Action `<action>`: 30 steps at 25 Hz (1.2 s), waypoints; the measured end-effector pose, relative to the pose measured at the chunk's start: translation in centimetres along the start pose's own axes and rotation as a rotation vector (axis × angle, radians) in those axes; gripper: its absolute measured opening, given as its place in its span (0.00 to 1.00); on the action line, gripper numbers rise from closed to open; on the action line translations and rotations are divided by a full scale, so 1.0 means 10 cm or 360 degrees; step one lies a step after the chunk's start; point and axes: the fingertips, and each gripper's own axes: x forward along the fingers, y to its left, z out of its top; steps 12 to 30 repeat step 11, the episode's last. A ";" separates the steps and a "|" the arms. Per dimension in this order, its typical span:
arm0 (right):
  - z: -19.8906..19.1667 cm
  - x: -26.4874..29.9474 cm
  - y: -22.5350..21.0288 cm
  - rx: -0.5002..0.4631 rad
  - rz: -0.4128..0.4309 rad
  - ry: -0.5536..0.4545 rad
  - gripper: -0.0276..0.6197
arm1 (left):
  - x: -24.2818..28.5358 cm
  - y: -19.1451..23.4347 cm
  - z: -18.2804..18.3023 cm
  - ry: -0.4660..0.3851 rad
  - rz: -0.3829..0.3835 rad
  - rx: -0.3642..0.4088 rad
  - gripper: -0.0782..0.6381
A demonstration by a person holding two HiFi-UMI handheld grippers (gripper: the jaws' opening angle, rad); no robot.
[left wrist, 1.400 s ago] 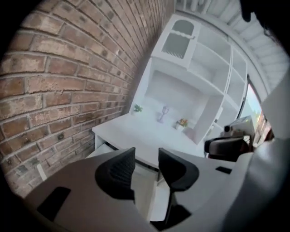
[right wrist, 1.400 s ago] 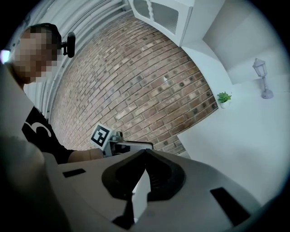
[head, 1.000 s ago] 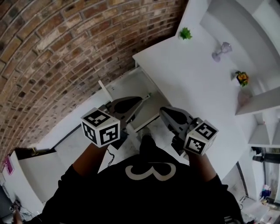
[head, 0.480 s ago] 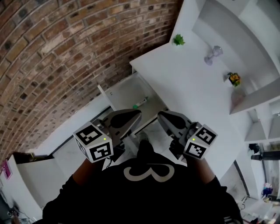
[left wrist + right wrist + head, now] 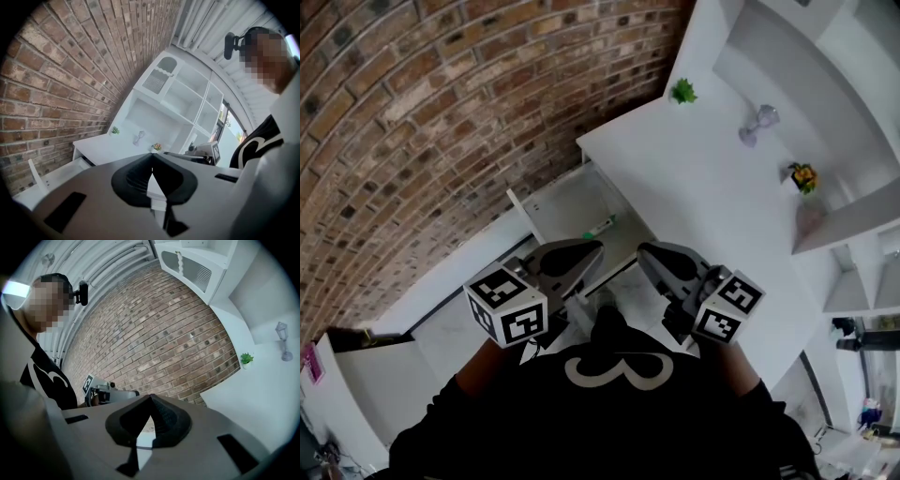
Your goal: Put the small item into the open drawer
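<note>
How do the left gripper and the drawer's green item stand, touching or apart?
Apart. Left gripper view: the left gripper's jaws are shut on nothing. Head view: the green item lies in the drawer beyond its tip.

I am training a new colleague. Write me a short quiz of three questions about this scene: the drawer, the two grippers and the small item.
1. True or false: the drawer under the white desk is pulled open.
2. Choose one. What do the left gripper and the right gripper hold?
A) a green item each
B) nothing; the jaws of both are together
C) the front of the drawer
3. Fill in the missing word: the small green item lies inside the ____.

Key: 1 true; 2 B; 3 drawer.
</note>
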 end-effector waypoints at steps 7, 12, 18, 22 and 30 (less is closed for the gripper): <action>0.10 0.12 -0.18 -0.0032 0.0052 0.0016 0.05 | 0.10 0.16 0.07 0.0006 0.0055 0.0000 0.11; 0.19 0.21 -0.27 -0.0032 0.0068 0.0019 0.05 | 0.16 0.28 0.11 0.0003 0.0079 -0.0013 0.11; 0.19 0.21 -0.27 -0.0032 0.0068 0.0019 0.05 | 0.16 0.28 0.11 0.0003 0.0079 -0.0013 0.11; 0.19 0.21 -0.27 -0.0032 0.0068 0.0019 0.05 | 0.16 0.28 0.11 0.0003 0.0079 -0.0013 0.11; 0.19 0.21 -0.27 -0.0032 0.0068 0.0019 0.05 | 0.16 0.28 0.11 0.0003 0.0079 -0.0013 0.11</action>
